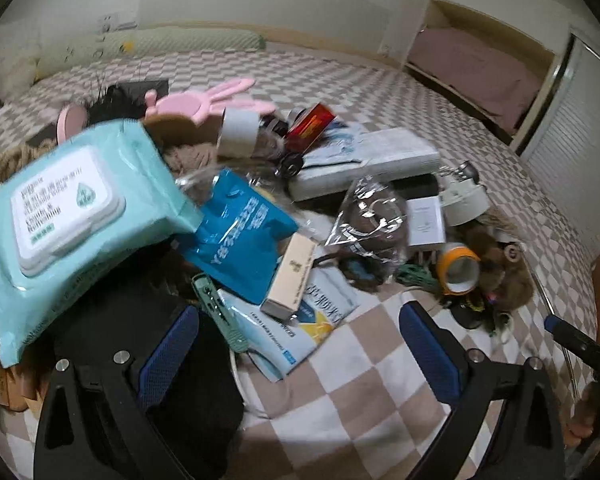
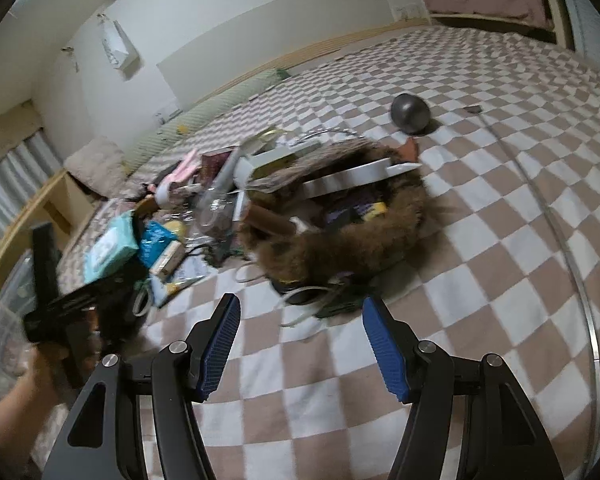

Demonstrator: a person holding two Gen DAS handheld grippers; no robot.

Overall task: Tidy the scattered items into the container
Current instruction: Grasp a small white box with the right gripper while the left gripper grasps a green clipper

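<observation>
Checkered beige-and-white bedspread carries nearly everything; tidying looks barely started. Brown furry basket, probably my container, sits near the pile's right edge with a few things already inside. Clutter to clear: teal wet-wipes pack with white lid, blue foil pouch, pink rabbit-shaped mirror, orange tape roll. Left hand-held gripper hangs wide open and empty near the pouch. Right hand-held gripper is about half open, nothing held, short of the basket.
</observation>
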